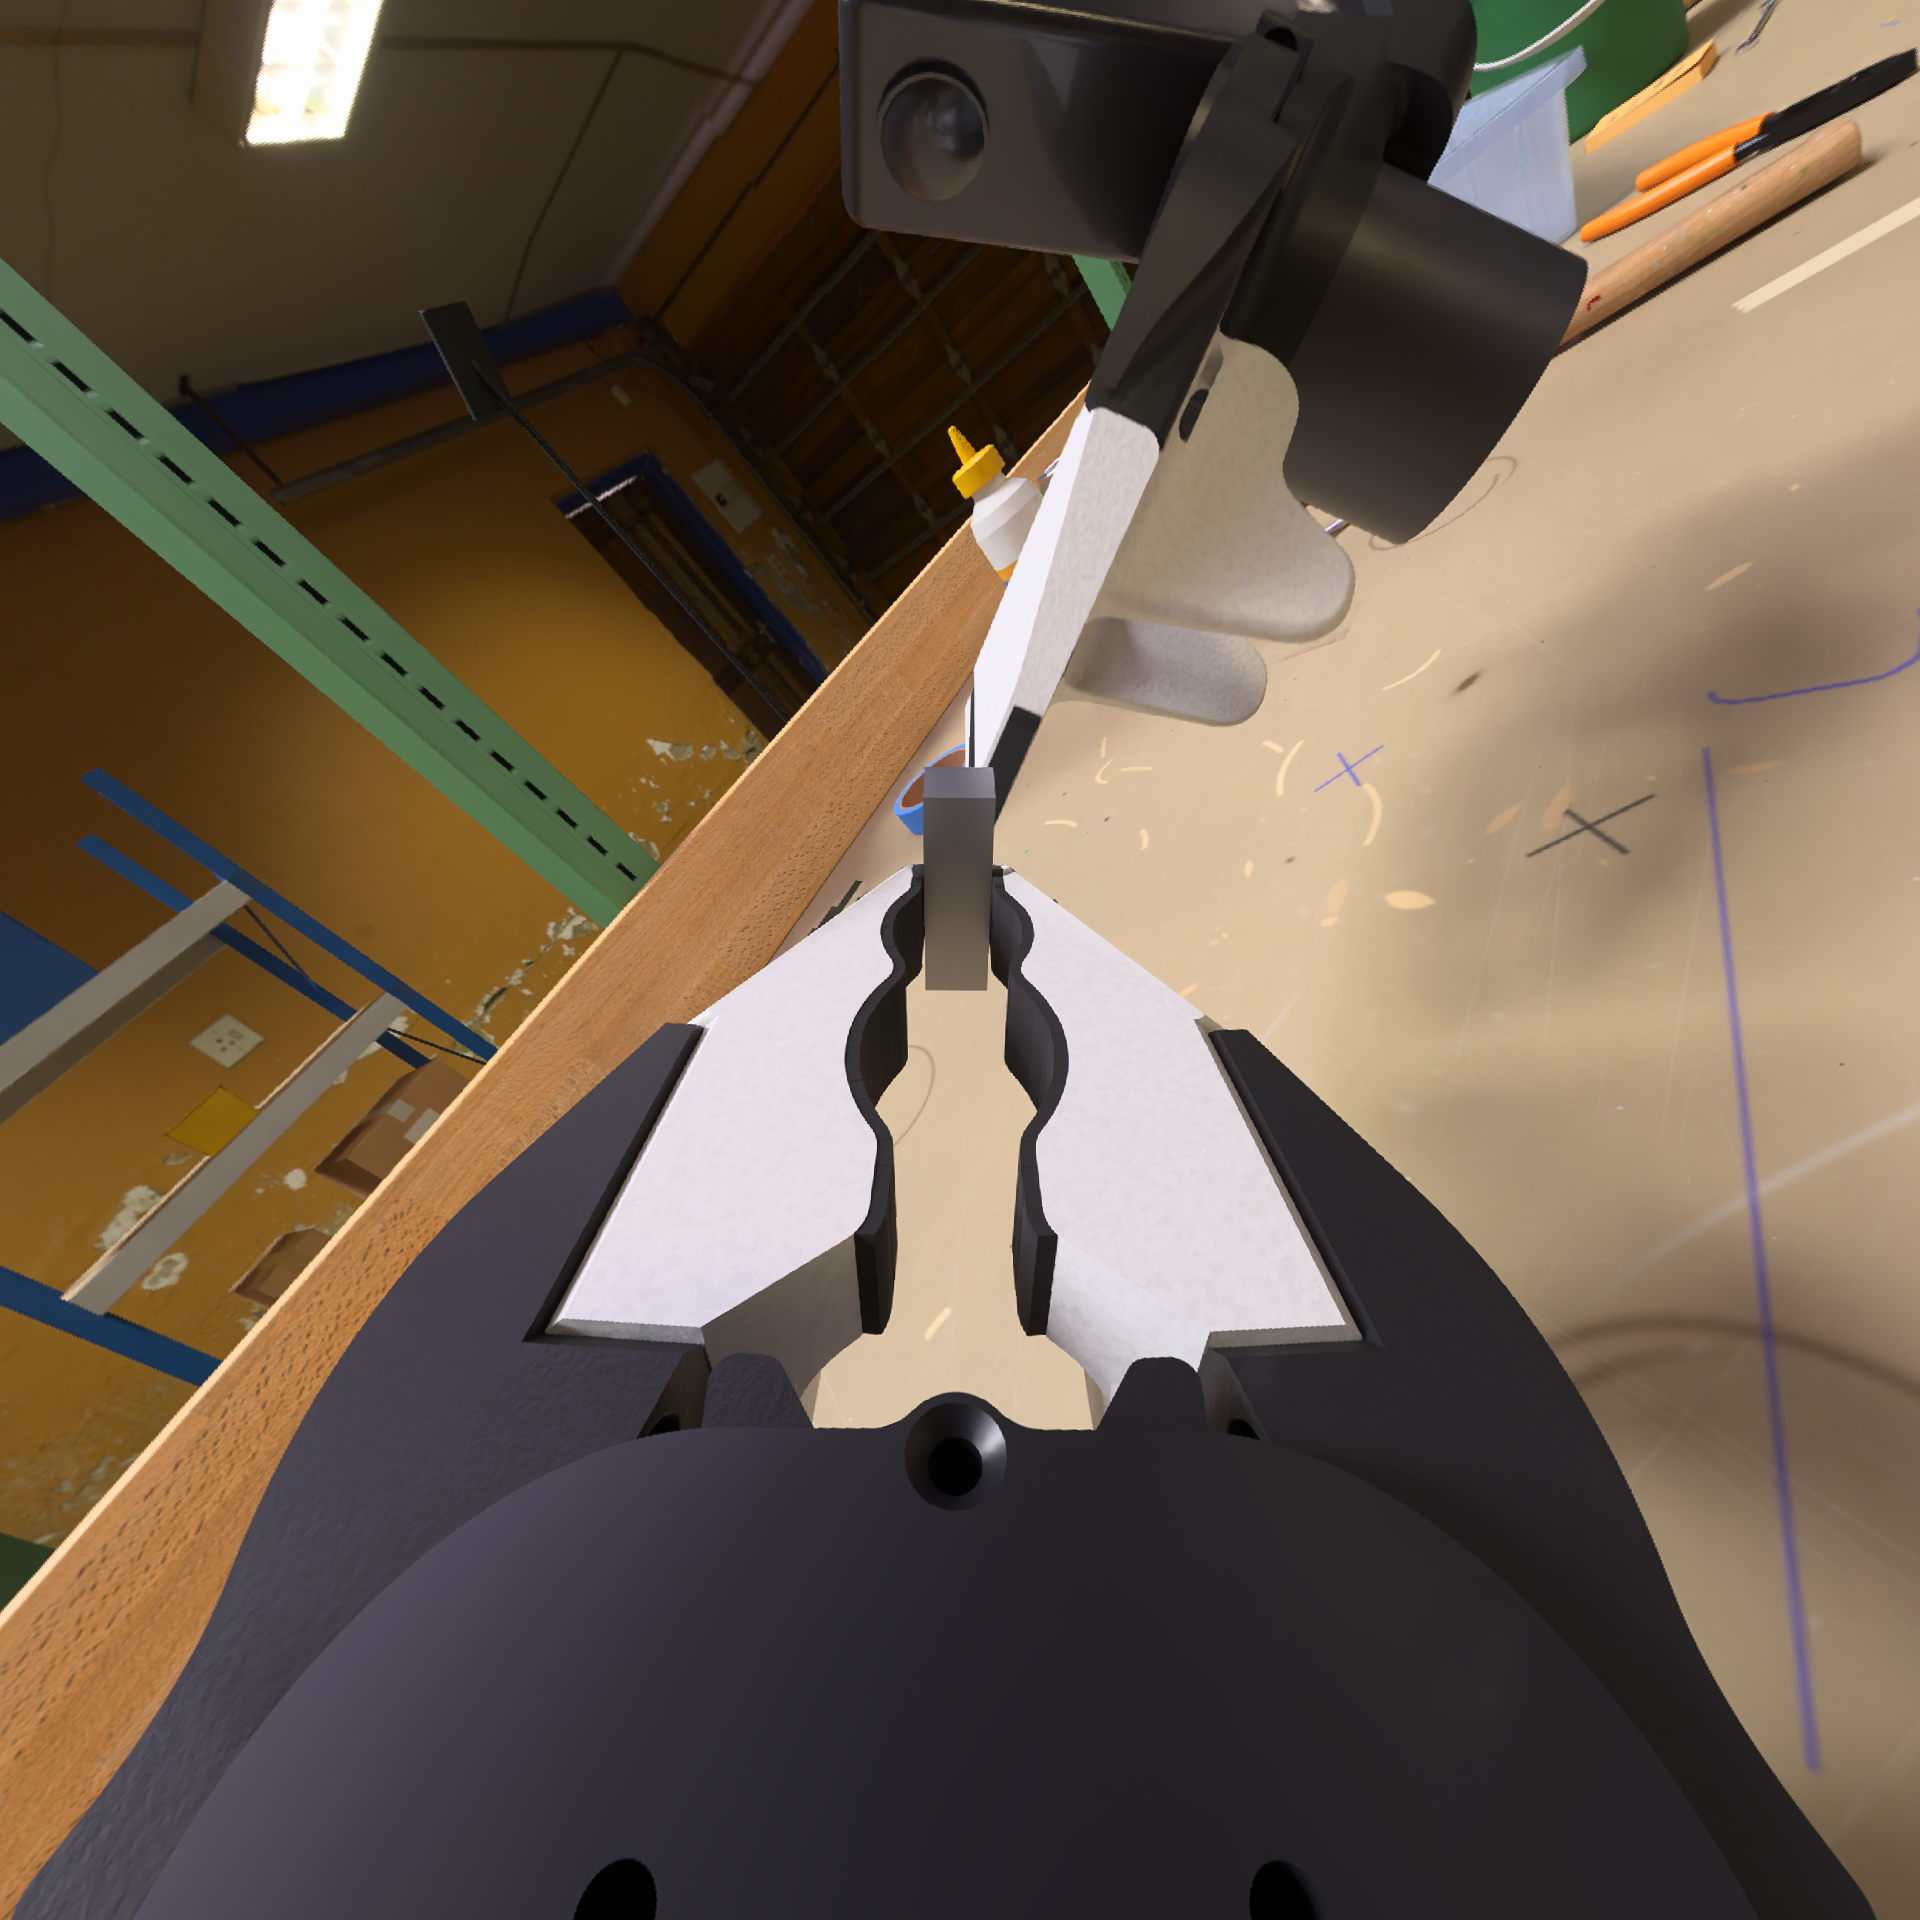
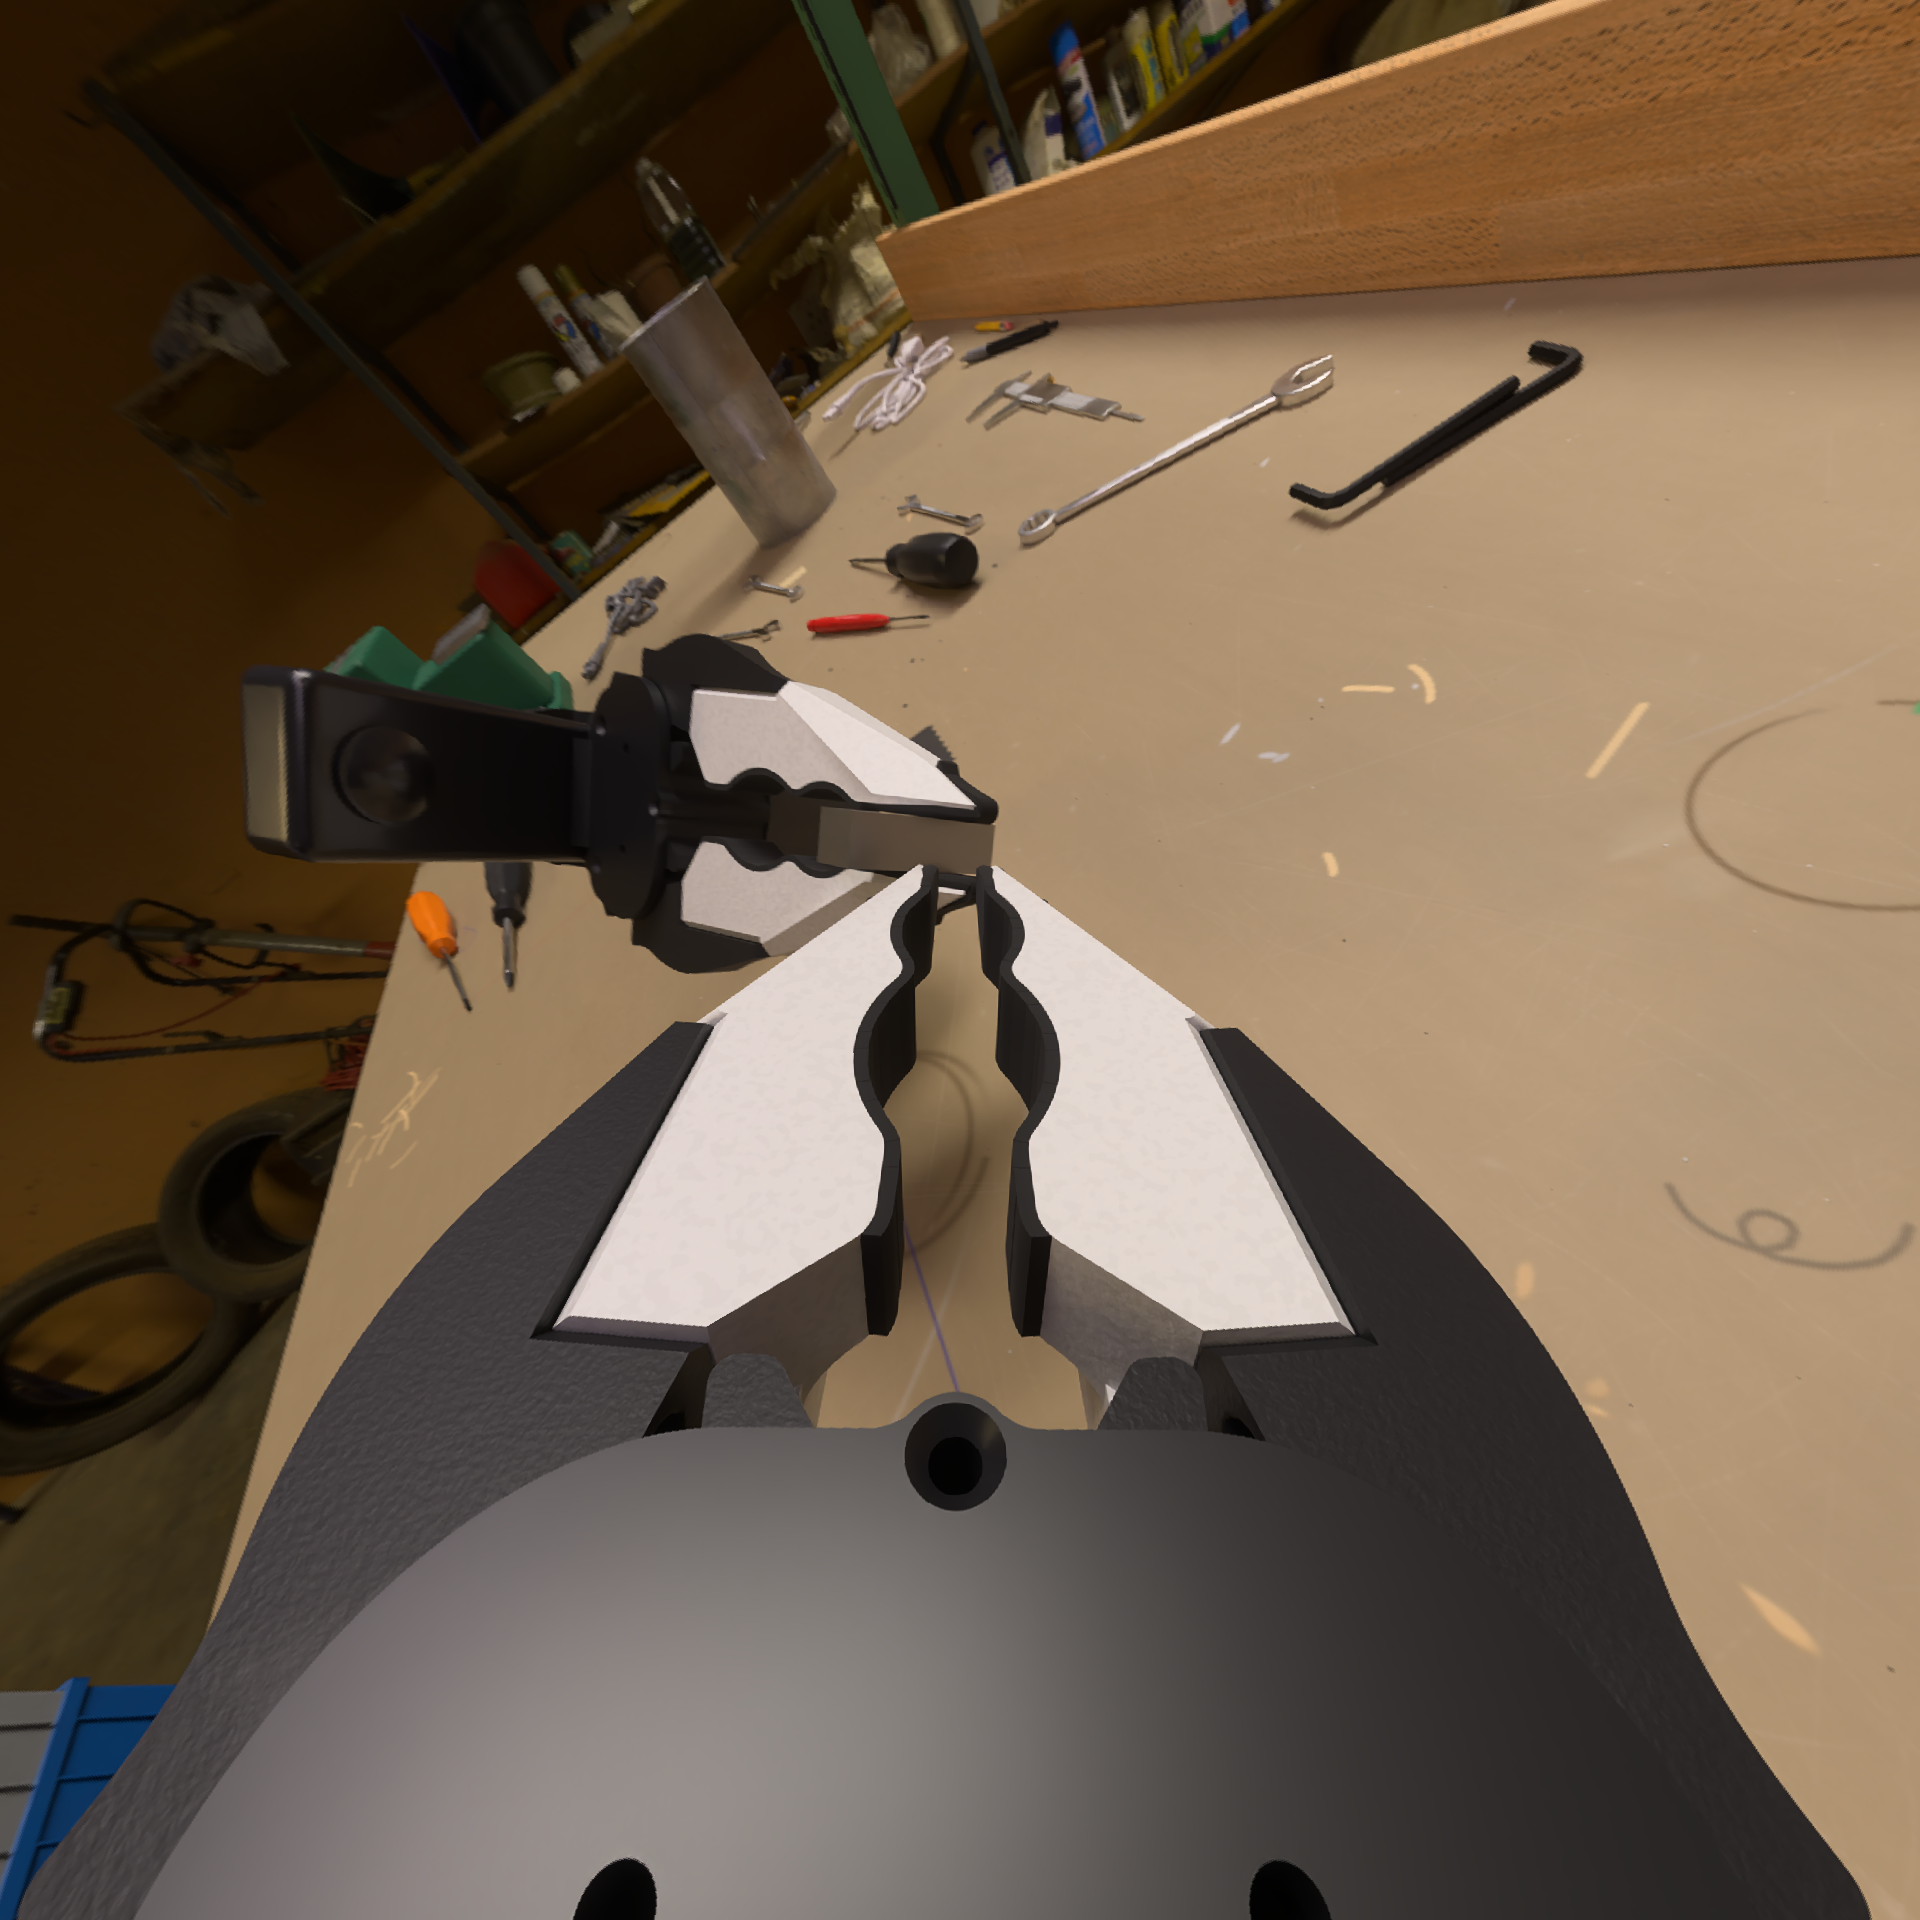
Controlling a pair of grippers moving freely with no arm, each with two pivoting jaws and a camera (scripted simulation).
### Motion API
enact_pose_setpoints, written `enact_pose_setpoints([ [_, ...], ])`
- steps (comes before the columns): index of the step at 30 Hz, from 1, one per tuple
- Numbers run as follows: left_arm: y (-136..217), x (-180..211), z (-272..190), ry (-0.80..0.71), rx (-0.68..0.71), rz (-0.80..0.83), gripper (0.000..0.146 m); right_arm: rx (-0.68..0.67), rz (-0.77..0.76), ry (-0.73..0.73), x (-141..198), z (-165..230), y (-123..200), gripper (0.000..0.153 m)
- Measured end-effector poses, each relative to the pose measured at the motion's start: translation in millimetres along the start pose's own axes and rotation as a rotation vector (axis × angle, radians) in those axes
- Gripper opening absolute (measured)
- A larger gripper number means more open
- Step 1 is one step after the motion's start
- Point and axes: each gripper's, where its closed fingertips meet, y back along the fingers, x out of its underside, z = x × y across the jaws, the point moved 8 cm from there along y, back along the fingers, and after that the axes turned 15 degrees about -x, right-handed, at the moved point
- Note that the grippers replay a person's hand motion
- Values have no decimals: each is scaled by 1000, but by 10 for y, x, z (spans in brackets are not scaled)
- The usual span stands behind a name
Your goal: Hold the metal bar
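In the left wrist view my left gripper (image 1: 956, 883) is shut on the grey metal bar (image 1: 956, 920), pinched between its fingertips and held above the bench. The bar points straight away from the camera. My right gripper (image 1: 1000, 750) comes down from the upper right, its tips at the bar's far end. In the right wrist view the left gripper (image 2: 935, 840) holds the bar (image 2: 883, 836) level. The right gripper (image 2: 953, 883) has its jaws a narrow gap apart, tips right at the bar's free end. Whether they pinch it is unclear.
The tan workbench (image 2: 1351, 935) has a raised wooden board (image 2: 1455, 156) along one edge. A metal cylinder (image 2: 732, 416), a long spanner (image 2: 1174, 447), black hex keys (image 2: 1444, 426) and a red screwdriver (image 2: 862, 623) lie beyond. A glue bottle (image 1: 992, 499) and orange-handled pliers (image 1: 1704, 156) also lie on it.
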Motion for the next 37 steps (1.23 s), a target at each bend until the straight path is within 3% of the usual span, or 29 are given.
enact_pose_setpoints([
  [17, -6, 45, -30, -20, 55, 61, 11, -40, 41, -19, 34, -20, -10, 7],
  [22, -24, 87, -59, -66, 68, 130, 11, 147, 145, 105, 72, -8, -69, 7],
  [29, 14, 31, -42, -63, 64, 32, 11, -90, 29, -127, 85, -108, -7, 7],
  [31, 26, 22, -23, -17, 79, -14, 11, -229, -26, -249, 94, -156, 10, 7],
  [37, 37, -8, 2, 76, 98, -73, 11, -379, -81, -354, 106, -188, 15, 7],
])
